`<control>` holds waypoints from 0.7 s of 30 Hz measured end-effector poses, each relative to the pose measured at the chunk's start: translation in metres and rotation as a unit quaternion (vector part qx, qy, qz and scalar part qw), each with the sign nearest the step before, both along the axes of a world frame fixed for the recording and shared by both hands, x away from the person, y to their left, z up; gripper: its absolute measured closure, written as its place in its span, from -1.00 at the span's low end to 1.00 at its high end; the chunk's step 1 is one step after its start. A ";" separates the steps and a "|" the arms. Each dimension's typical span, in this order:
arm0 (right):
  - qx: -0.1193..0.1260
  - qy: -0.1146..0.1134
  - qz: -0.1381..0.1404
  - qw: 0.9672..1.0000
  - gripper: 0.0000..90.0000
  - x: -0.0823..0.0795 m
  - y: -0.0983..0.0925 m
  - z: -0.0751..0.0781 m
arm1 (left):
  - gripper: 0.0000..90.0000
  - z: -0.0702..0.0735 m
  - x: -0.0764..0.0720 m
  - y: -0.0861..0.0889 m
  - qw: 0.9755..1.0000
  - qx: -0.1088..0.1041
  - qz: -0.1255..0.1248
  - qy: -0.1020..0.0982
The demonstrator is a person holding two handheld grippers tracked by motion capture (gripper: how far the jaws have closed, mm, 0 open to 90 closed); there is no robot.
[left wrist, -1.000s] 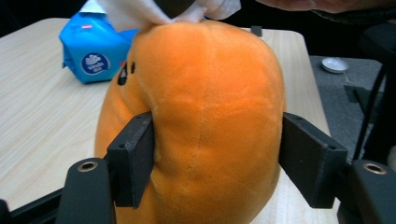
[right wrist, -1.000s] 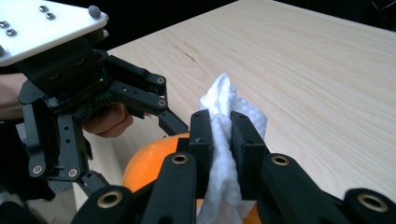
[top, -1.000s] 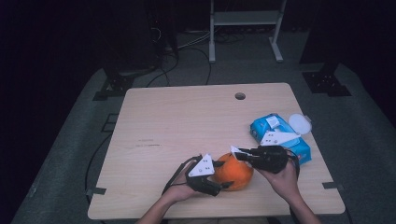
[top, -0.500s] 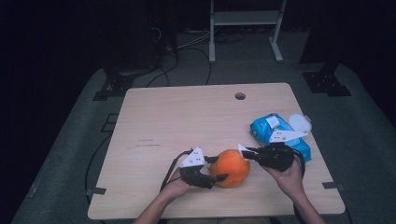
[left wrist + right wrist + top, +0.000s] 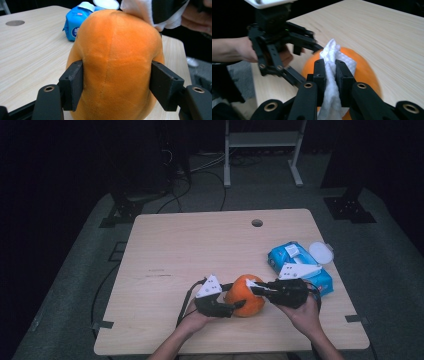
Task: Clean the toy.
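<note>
An orange soft fruit (image 5: pixel 246 299) rests on the wooden table (image 5: pixel 200 250) near its front edge. My left gripper (image 5: pixel 235 299) comes in from the left and is shut on it, with one pad (image 5: pixel 73 85) pressed into each side of the orange fruit (image 5: pixel 117 62). My right gripper (image 5: pixel 254 287) reaches in from the right and is shut on a white wipe (image 5: pixel 332 53). The wipe lies against the top of the orange fruit (image 5: pixel 364 72), and its free end pokes out past the jaws of the right gripper (image 5: pixel 331 67).
A blue pack of wipes (image 5: pixel 295 262) lies at the right of the table, just behind my right hand, with a round white lid (image 5: pixel 320 252) beside it. A cable hole (image 5: pixel 257 223) sits near the far edge. Cables and stand legs cross the dark floor beyond.
My right gripper slid the wipe a little to the right across the fruit, then back left onto its top. The left gripper kept its hold and barely shifted.
</note>
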State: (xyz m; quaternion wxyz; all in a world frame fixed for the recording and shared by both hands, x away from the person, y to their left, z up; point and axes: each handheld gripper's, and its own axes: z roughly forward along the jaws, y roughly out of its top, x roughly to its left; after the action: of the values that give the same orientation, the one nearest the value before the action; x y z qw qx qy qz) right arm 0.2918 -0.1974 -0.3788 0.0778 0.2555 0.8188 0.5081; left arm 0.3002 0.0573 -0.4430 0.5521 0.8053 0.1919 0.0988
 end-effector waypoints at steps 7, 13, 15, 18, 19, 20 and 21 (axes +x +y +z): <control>-0.015 -0.022 -0.009 1.000 0.78 -0.002 0.004 0.003 | -0.25 0.000 -0.009 -0.009 0.999 0.017 -0.015 -0.034; -0.029 -0.032 -0.035 0.998 0.78 -0.002 -0.002 0.005 | -0.15 0.003 -0.005 -0.006 1.000 0.002 -0.015 -0.025; -0.028 -0.036 -0.028 0.999 0.78 -0.005 0.003 0.007 | -0.10 0.010 -0.006 -0.005 0.999 0.009 -0.016 -0.035; -0.013 -0.035 0.000 0.999 0.78 -0.012 0.013 0.011 | -0.08 0.017 -0.010 -0.006 0.999 0.013 -0.025 -0.046; -0.012 -0.039 0.009 0.999 0.78 -0.014 0.019 0.012 | -0.08 0.017 -0.011 -0.008 0.998 0.021 -0.030 -0.047; -0.022 -0.043 0.015 0.999 0.78 -0.017 0.025 0.013 | -0.08 0.015 -0.012 -0.010 0.998 0.033 -0.033 -0.048; -0.035 -0.047 0.018 0.998 0.78 -0.017 0.031 0.011 | -0.08 0.013 -0.012 -0.011 0.998 0.033 -0.032 -0.049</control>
State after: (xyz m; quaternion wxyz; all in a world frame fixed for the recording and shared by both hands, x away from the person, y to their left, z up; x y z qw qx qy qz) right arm 0.2744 -0.1664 -0.3676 0.1156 0.2136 0.8362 0.4917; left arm 0.2877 0.0467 -0.4297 0.5373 0.8228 0.1351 0.1265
